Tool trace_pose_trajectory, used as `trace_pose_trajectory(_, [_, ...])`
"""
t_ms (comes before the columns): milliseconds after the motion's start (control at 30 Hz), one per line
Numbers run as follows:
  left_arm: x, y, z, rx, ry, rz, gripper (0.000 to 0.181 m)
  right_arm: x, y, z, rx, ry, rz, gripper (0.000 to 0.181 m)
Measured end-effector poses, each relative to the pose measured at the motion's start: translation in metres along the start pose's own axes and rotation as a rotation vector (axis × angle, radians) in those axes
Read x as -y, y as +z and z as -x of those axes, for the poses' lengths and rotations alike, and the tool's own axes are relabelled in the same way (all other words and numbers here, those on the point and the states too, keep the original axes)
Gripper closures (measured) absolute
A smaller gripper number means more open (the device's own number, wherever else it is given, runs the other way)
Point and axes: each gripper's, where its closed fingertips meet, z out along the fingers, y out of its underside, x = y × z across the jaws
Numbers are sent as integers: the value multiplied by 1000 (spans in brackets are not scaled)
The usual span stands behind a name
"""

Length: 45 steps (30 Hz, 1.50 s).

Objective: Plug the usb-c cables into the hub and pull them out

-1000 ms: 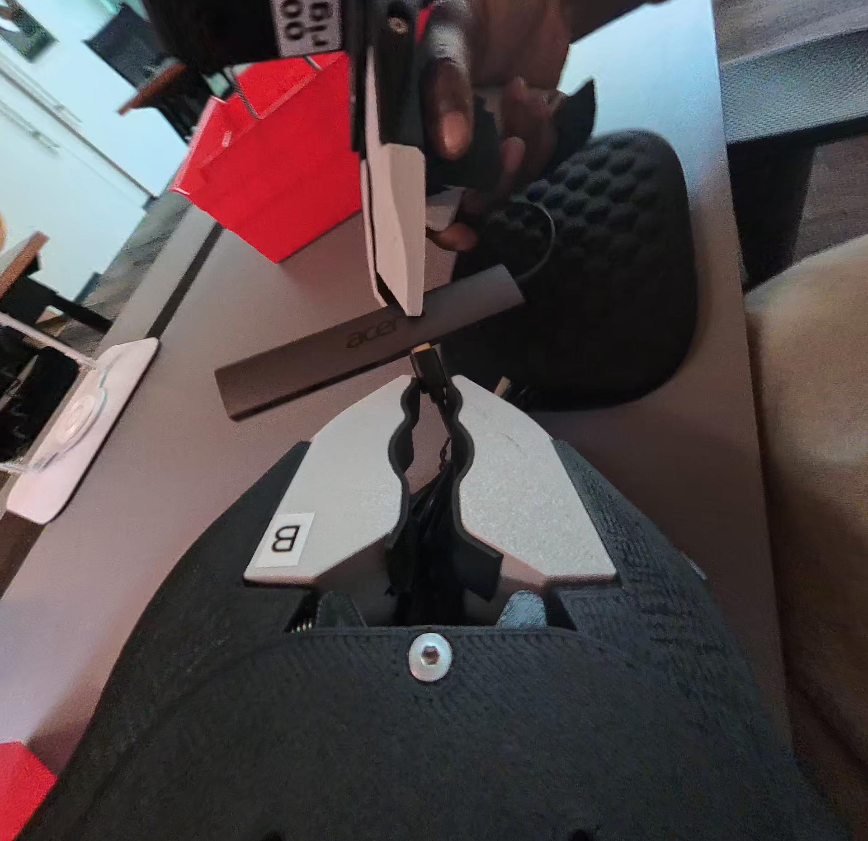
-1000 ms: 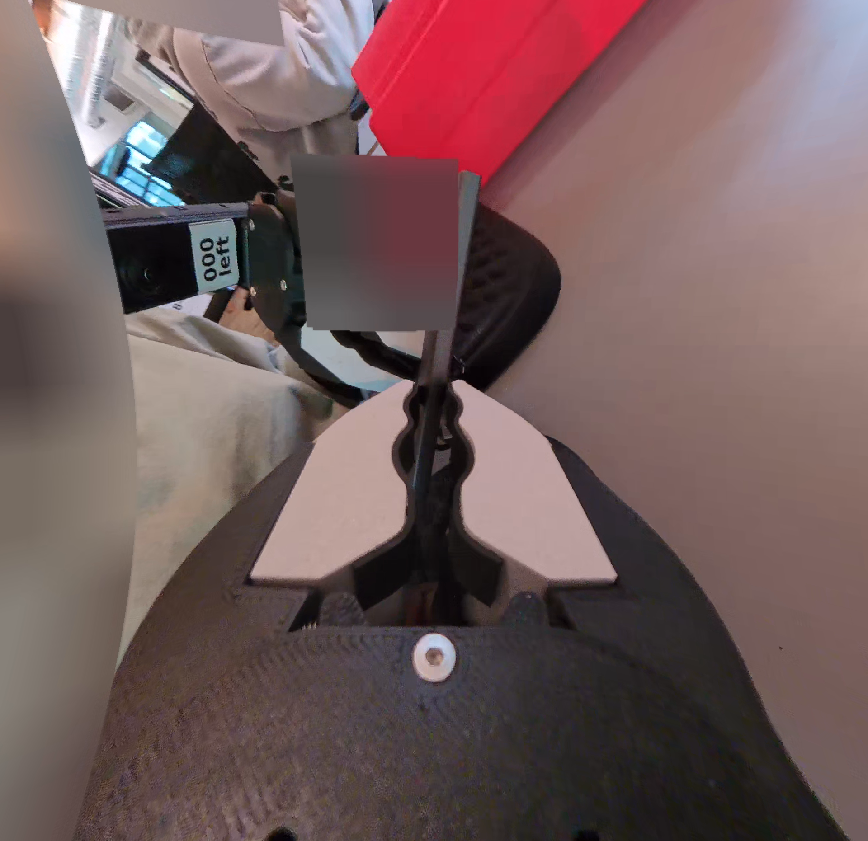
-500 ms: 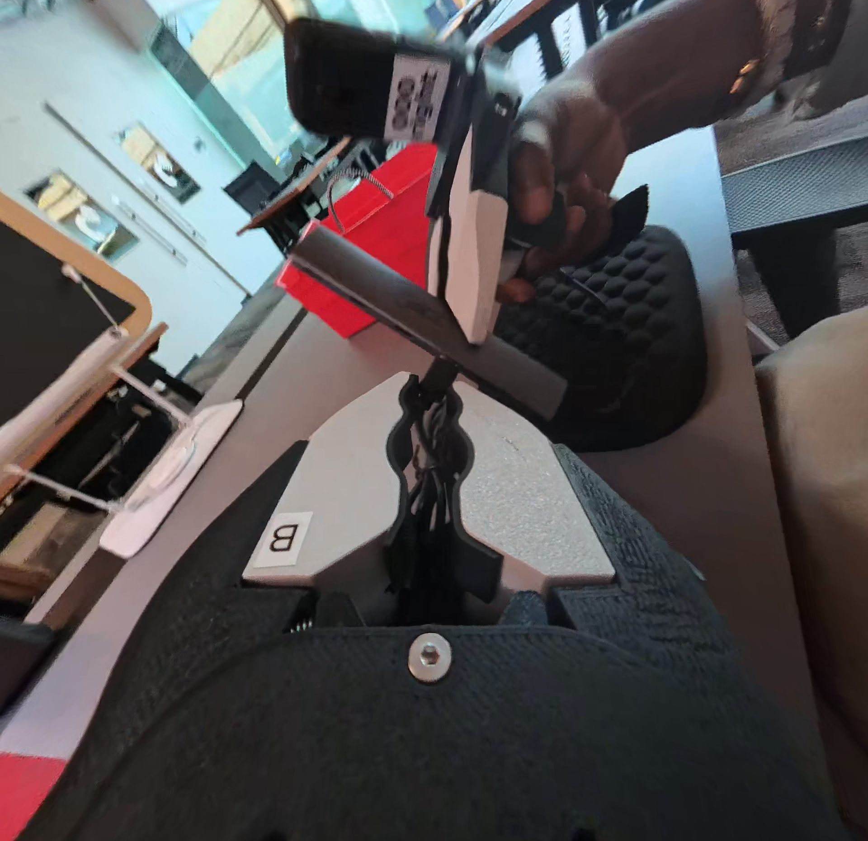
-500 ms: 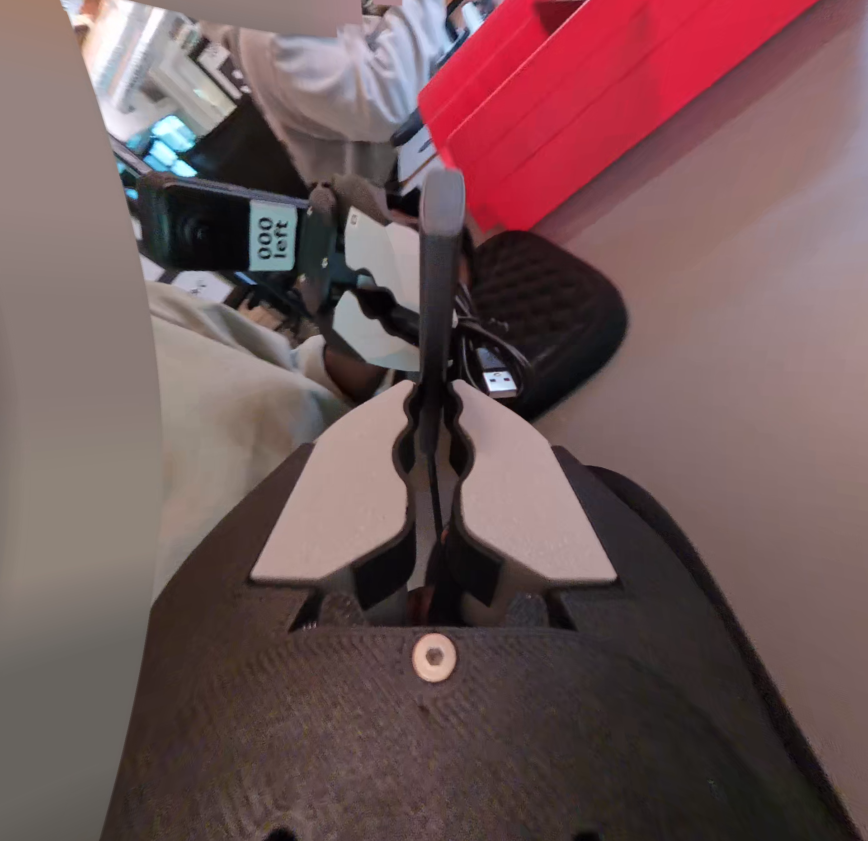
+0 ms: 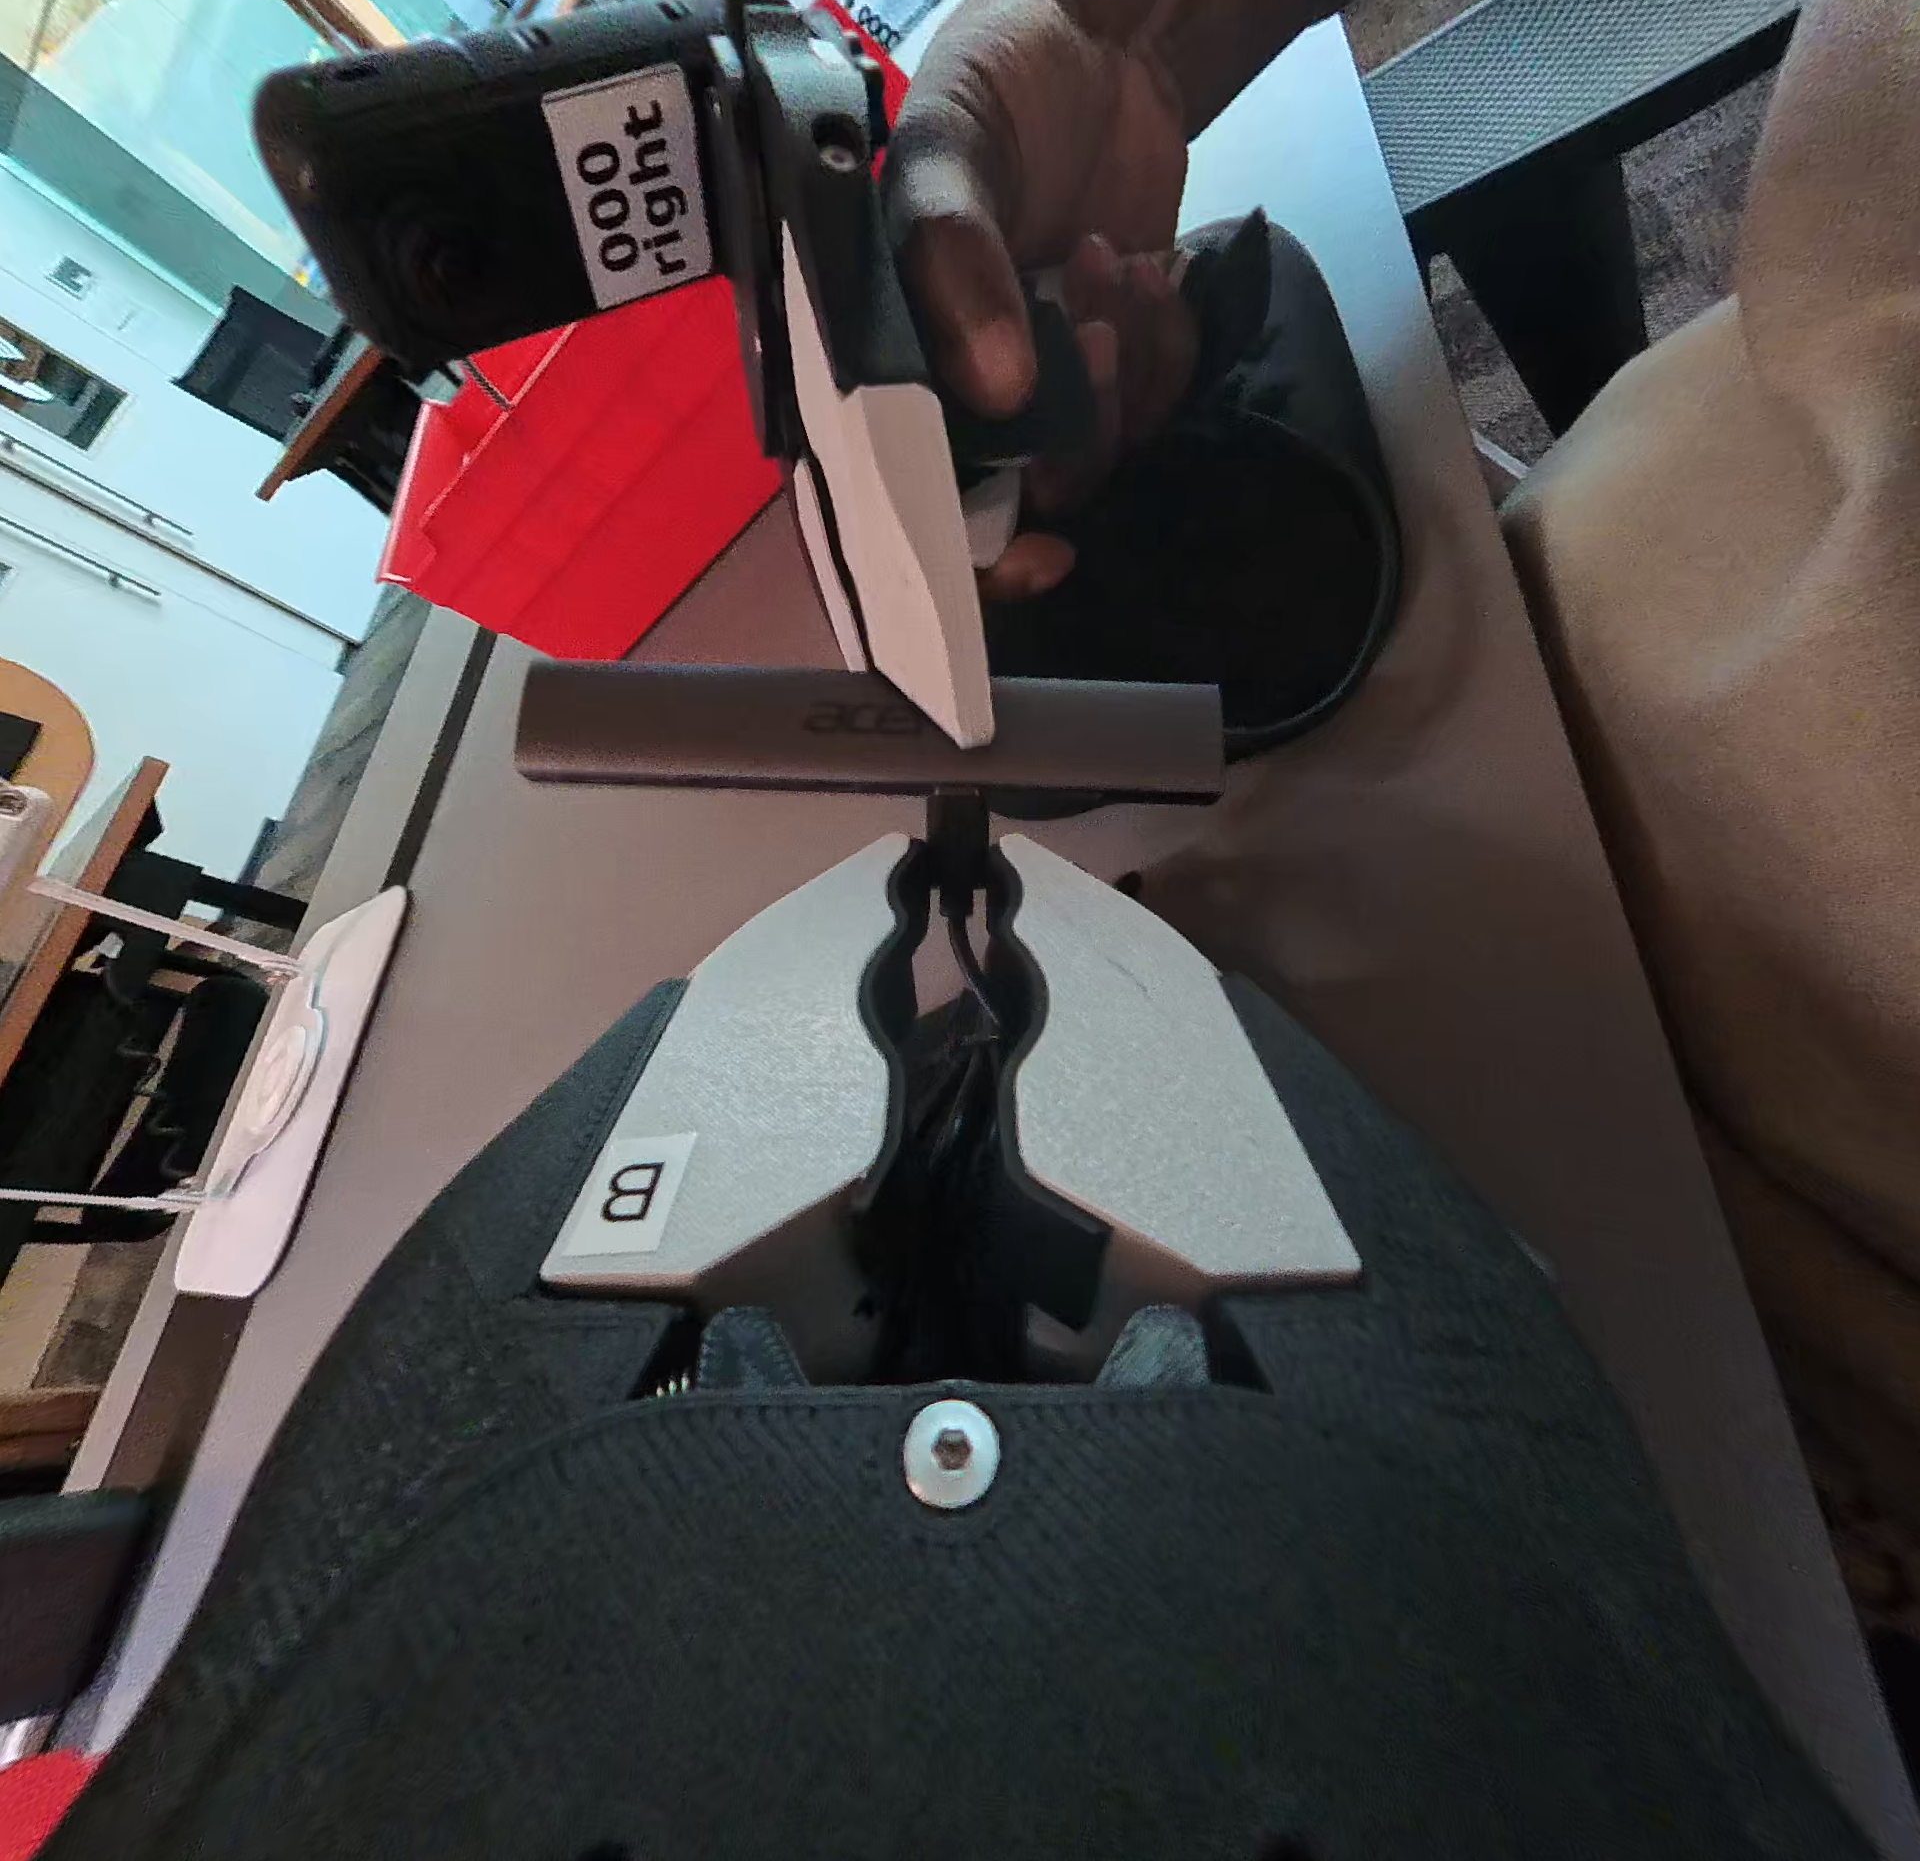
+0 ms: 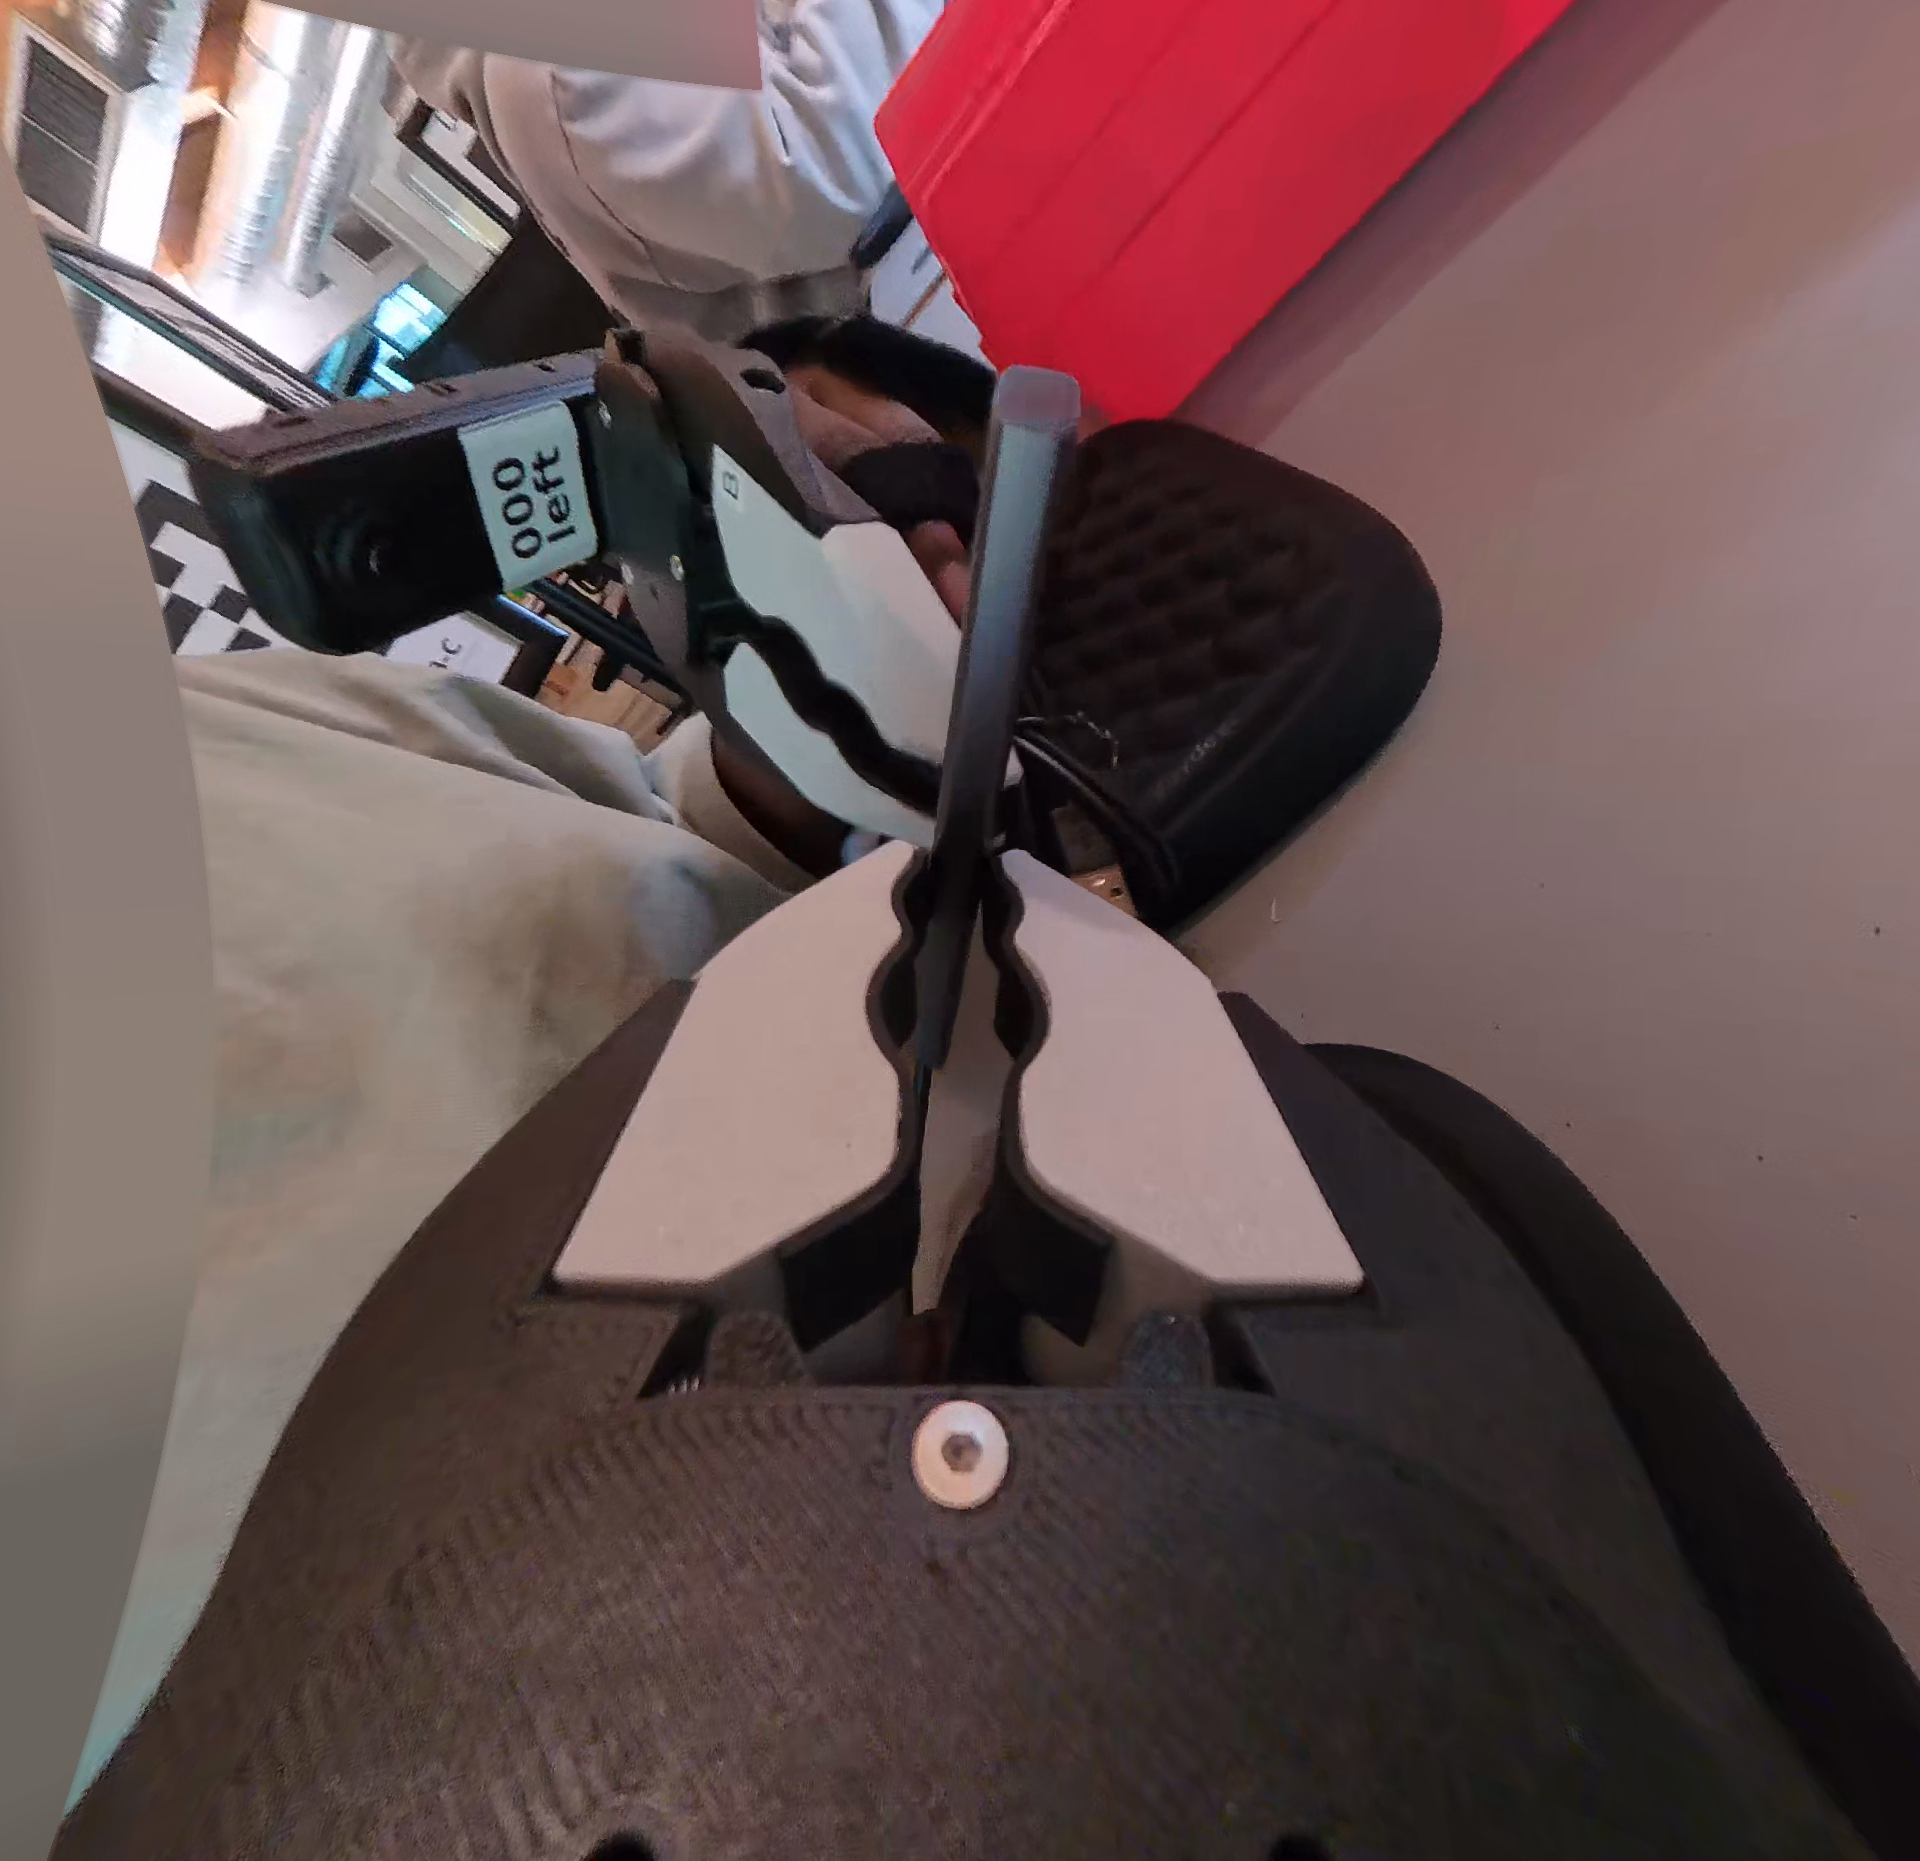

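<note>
- The left gripper (image 5: 958, 855) has its jaws closed on the black usb-c plug (image 5: 958, 824) of a thin black cable, whose tip touches the near long edge of the slim dark grey metal hub (image 5: 727, 736).
- The right gripper (image 6: 958, 866) clamps the hub between its jaws and holds it in the air above the grey tabletop (image 5: 540, 938), in front of the black padded case (image 6: 1226, 627) and the red box (image 5: 582, 502).
- Progress, as I judge it: 1 plug is at or in a port; how deep it sits cannot be told. Pulling it out remains, and so may other cables.
- In the left wrist view the hub's long axis runs left to right, roughly level, and the plug points straight away from the camera, square to that edge.
- In the right wrist view the hub (image 6: 1003, 606) is seen edge-on, reaching away from the jaws.
</note>
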Motion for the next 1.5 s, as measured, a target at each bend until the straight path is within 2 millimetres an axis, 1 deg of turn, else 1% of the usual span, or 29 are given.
trace_pose_trajectory(100, [0,4,-6,-22,-33,-28,173,-2,3,-4,-18,3,15,174])
trace_pose_trajectory(167, [-1,2,-6,-17,-68,-60,173,-2,4,-4,-24,-7,16,173])
trace_pose_trajectory(267, [3,-2,-4,-13,-72,-103,171,0,2,0,-12,-22,15,173])
trace_pose_trajectory(333, [6,-6,-1,-6,-81,-139,151,1,-1,1,3,-11,8,173])
trace_pose_trajectory(400, [8,-8,-4,-28,-78,-167,149,0,-4,2,26,9,7,173])
trace_pose_trajectory(433, [8,-8,-3,-24,-75,-165,152,0,-4,3,36,16,5,173])
trace_pose_trajectory(500, [6,-6,-7,-44,-61,-147,166,-1,-4,3,44,22,10,173])
trace_pose_trajectory(533, [4,-4,-6,-25,-58,-129,172,-2,-4,2,39,18,19,173])
trace_pose_trajectory(667, [3,-3,-8,-29,-58,-121,174,-4,-3,1,38,26,30,173])
trace_pose_trajectory(800, [-2,1,-1,8,-123,-75,174,3,-3,-7,-8,32,-27,173])
trace_pose_trajectory(867, [-5,3,0,28,-124,-45,174,5,-3,-10,-49,5,-37,173])
trace_pose_trajectory(933, [-3,3,2,46,-124,-49,174,6,-5,-8,-64,-22,-38,172])
trace_pose_trajectory(1000, [1,4,2,48,-134,-55,174,7,-9,-4,-76,-64,-2,172])
trace_pose_trajectory(1100, [13,12,0,60,-173,-32,173,3,-22,1,-147,-154,144,172])
trace_pose_trajectory(1167, [20,25,1,87,-243,-8,173,9,-35,-6,-267,-219,178,166])
trace_pose_trajectory(1200, [23,32,-1,72,-284,-8,173,11,-41,-11,-325,-241,181,165])
trace_pose_trajectory(1267, [22,43,-4,38,-269,41,173,7,-48,-17,-365,-241,202,167])
trace_pose_trajectory(1300, [23,45,-7,12,-246,49,167,2,-50,-21,-367,-216,209,169])
trace_pose_trajectory(1333, [26,42,-7,0,-235,30,152,-3,-53,-27,-370,-185,211,168])
trace_pose_trajectory(1367, [29,35,-4,8,-228,10,144,-5,-55,-32,-368,-152,199,168])
trace_pose_trajectory(1400, [31,23,0,24,-219,-11,140,-6,-57,-36,-362,-119,174,167])
trace_pose_trajectory(1433, [33,7,6,46,-207,-32,139,-6,-58,-40,-359,-94,150,166])
trace_pose_trajectory(1500, [32,-33,24,126,-199,-58,139,-8,-63,-52,-414,-91,143,162])
